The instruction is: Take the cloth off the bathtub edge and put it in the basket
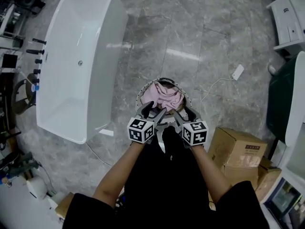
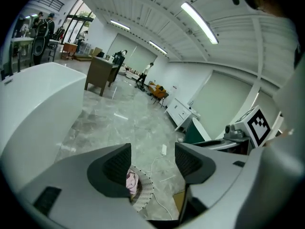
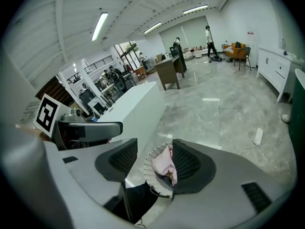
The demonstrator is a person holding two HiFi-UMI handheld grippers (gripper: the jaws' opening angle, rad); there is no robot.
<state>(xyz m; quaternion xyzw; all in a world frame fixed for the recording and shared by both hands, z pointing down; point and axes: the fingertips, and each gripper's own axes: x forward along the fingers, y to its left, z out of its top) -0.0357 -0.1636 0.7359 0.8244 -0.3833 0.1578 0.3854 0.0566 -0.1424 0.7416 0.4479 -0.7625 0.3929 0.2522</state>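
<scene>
The pink cloth point(image 1: 164, 96) lies bunched inside the round white wire basket point(image 1: 140, 95) on the floor; the cloth point(image 3: 163, 163) also shows in the right gripper view and the cloth point(image 2: 131, 181) in the left gripper view. The white bathtub point(image 1: 78, 61) stands to the left with nothing on its rim. My left gripper point(image 1: 153, 112) and right gripper point(image 1: 181, 114) hover side by side just above the basket's near edge, both open with nothing between their jaws. In the left gripper view the left gripper point(image 2: 153, 162) frames the basket point(image 2: 143, 194); the right gripper point(image 3: 155, 159) frames the basket point(image 3: 151, 168).
Cardboard boxes point(image 1: 238, 151) sit at the right near my arm. A white power strip point(image 1: 238, 72) with its cable lies on the marble floor right of the basket. Tub taps point(image 1: 36, 61) line the far left. A dark green object point(image 1: 283, 99) stands at the right edge.
</scene>
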